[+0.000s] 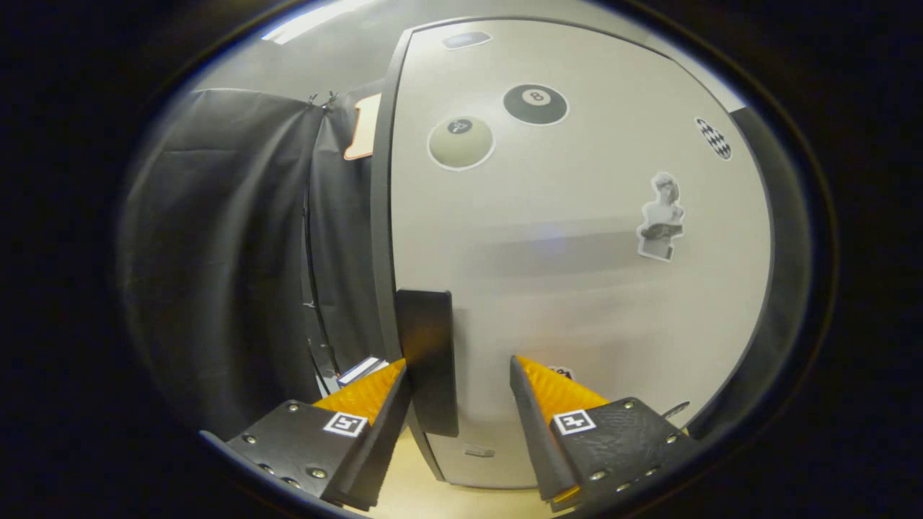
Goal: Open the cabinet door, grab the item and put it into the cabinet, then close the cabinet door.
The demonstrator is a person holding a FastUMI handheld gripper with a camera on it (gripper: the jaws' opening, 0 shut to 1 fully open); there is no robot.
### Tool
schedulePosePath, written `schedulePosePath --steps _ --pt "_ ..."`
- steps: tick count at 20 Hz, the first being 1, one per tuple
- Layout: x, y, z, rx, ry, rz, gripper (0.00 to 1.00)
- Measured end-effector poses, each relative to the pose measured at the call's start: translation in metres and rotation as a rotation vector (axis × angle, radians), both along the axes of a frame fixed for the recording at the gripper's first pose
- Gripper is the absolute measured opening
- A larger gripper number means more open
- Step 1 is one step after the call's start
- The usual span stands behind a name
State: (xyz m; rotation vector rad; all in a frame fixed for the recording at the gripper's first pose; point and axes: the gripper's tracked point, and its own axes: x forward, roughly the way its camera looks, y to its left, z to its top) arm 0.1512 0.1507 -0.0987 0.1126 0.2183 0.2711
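Fingers of the gripper (458, 375) stand spread apart, grasping nothing, right up against the cabinet door (577, 274). Between them, close beside the left finger, sits the dark handle (427, 360) at the door's left edge; whether that finger touches it cannot be told. The door looks shut or nearly so, its pale face stuck with stickers, among them an eight-ball (535, 104) and a bust (662, 216). The item to be stowed cannot be made out. The step in hand appears to be opening the door. To do it well, the handle should sit squarely between both fingers before they clench, and the pull should follow the door's swing, not run straight back, lest the grip slip.
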Motion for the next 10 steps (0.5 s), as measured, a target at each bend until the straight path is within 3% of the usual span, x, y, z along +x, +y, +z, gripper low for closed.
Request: schedulePosePath --steps 10 --pt "0.007 -0.010 0.010 -0.040 -0.063 -0.004 0.78"
